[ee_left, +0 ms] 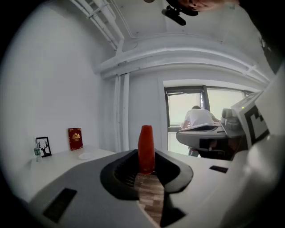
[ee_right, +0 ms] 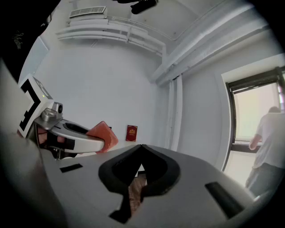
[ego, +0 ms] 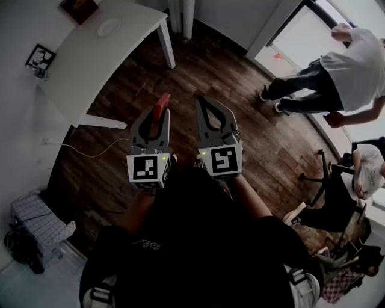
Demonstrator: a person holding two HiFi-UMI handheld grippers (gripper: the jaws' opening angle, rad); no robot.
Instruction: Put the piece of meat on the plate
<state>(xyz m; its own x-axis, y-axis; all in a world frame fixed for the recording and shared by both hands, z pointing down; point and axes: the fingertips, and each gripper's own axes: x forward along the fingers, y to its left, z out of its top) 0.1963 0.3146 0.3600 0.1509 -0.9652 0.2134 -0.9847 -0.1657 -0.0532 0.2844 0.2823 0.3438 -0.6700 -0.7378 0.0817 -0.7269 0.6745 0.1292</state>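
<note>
Well, the left gripper (ego: 155, 123) has its jaws closed partway on the piece of meat (ee_left: 146, 149). They pinch only the lower end, so most of the red slab stands up clear of the tips. It is held out over the wooden floor (ego: 240, 78), well apart from the white table (ego: 90, 66). The plate (ego: 110, 26) sits toward the table's far end, just beside a red book (ego: 79, 7) leaning at the wall. With so little of the meat inside the grip, I'd worry about it tipping or sliding out on the way over, and any jolt or quick swing could send it onto the boards. The long reach across the tabletop could also bring the gripper against the book. The right gripper (ee_right: 141, 149) is level beside the other, jaws brought together at the tips with nothing in them, so it offers no support if the meat starts to slip.
</note>
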